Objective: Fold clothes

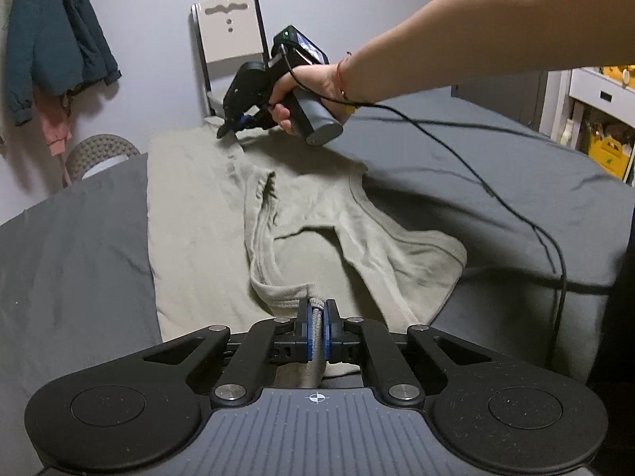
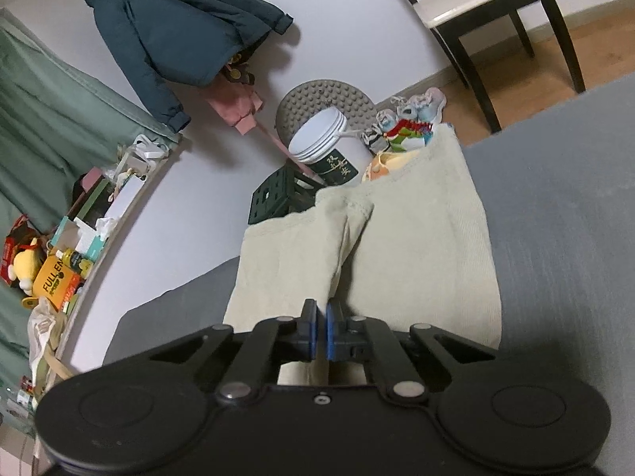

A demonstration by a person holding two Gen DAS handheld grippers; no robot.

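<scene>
A beige sleeveless garment point(image 1: 198, 218) lies spread on the grey bed point(image 1: 496, 182), its armhole and neck edges rumpled near the middle. My left gripper point(image 1: 317, 313) is at the near end, shut on a bunched edge of the garment. At the far end a hand holds my right gripper point(image 1: 227, 131), its tips down on the garment's far edge. In the right wrist view my right gripper point(image 2: 321, 317) has its blue pads almost together. A raised fold of the garment point(image 2: 416, 238) runs into them, and the grey bed point(image 2: 555, 218) lies to the right.
A person's forearm point(image 1: 456, 47) reaches across the bed, trailing a black cable point(image 1: 516, 206). A chair point(image 1: 230, 31) stands beyond the bed and a dark jacket point(image 1: 51, 39) hangs on the wall. A white bucket point(image 2: 321, 135), a crate and shoes point(image 2: 412, 107) sit on the floor past the bed's edge.
</scene>
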